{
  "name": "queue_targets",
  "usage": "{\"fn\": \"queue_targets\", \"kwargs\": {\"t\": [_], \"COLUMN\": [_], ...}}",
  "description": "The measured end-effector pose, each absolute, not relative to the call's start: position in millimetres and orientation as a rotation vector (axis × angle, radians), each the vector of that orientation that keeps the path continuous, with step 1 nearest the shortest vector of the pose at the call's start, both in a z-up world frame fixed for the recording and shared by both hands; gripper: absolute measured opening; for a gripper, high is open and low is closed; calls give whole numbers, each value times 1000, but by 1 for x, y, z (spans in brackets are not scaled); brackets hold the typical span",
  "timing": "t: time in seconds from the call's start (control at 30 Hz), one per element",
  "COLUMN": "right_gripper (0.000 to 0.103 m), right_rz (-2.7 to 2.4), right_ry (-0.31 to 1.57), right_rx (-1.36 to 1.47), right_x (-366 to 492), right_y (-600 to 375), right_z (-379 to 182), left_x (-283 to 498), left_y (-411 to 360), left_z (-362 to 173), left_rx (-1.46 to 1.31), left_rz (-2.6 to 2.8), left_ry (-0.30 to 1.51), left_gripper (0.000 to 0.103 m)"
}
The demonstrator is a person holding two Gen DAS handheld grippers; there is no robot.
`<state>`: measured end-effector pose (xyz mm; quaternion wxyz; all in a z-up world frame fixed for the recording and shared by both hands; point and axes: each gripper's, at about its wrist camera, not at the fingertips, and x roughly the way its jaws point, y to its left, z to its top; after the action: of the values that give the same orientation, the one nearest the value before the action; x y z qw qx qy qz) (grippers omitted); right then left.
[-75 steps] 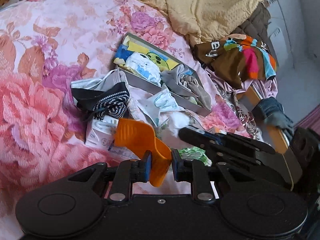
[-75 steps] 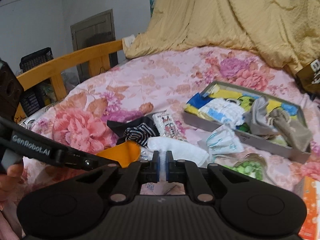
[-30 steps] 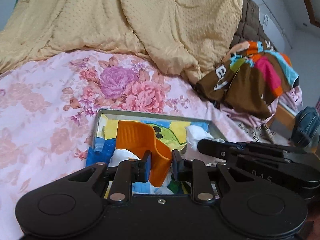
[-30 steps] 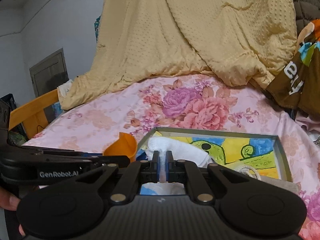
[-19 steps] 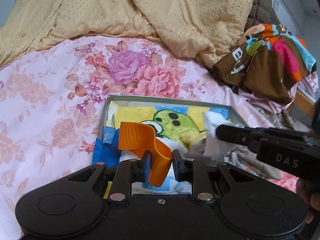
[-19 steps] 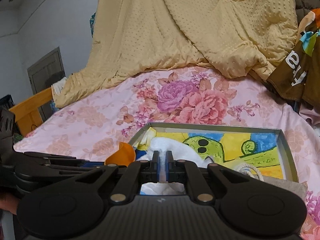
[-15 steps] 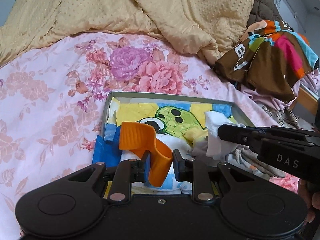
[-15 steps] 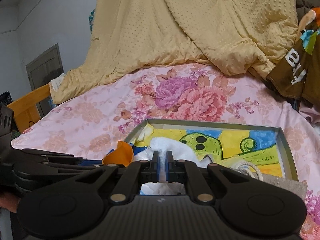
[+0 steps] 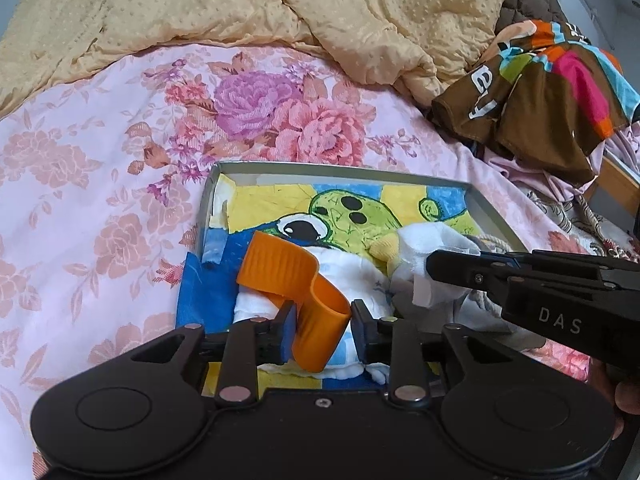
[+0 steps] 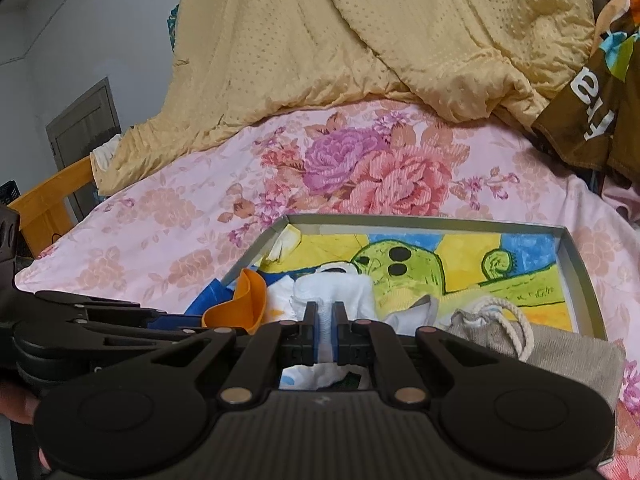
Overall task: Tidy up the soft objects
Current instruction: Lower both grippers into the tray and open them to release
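A shallow grey tray (image 9: 340, 168) with a green cartoon picture lies on the flowered bedspread; it also shows in the right wrist view (image 10: 576, 264). My left gripper (image 9: 322, 320) is shut on a curved orange soft piece (image 9: 292, 280) and holds it over the tray's near left part. My right gripper (image 10: 326, 320) is shut on a white cloth (image 10: 332, 292) over the tray's near middle; the cloth also shows in the left wrist view (image 9: 424, 248). A white printed cloth (image 9: 360, 280) and a grey drawstring bag (image 10: 536, 344) lie in the tray.
A yellow quilt (image 9: 280, 12) is heaped at the back of the bed. A brown, multicoloured garment (image 9: 552, 92) lies at the right. A wooden bed frame (image 10: 48, 196) stands at the left. Pink flowered bedspread (image 9: 80, 200) lies left of the tray.
Both grippers have come from the pile of loose items to the tray, each still holding its item. In the last half second they have lowered and closed in on the tray.
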<state>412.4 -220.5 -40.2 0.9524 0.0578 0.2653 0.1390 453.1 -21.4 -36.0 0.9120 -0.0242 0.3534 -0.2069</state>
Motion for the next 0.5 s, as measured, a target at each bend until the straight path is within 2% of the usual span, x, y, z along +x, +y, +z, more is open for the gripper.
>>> {"fn": "queue_targets", "kwargs": {"t": [0.3,0.5], "right_gripper": [21,38], "right_rz": [277,285], "right_ry": [560,572], "right_rx": [126,130], "right_x": [411,406], "right_y": [-223,-227], "right_z": [-41,-41], "left_x": [452,446], "left_y": [-16,-8], "left_z": [-37,-34], "left_rx": [-104,-195], "left_rz": [-409,-408], "left_ry": [764,773], "left_gripper": [40,54]}}
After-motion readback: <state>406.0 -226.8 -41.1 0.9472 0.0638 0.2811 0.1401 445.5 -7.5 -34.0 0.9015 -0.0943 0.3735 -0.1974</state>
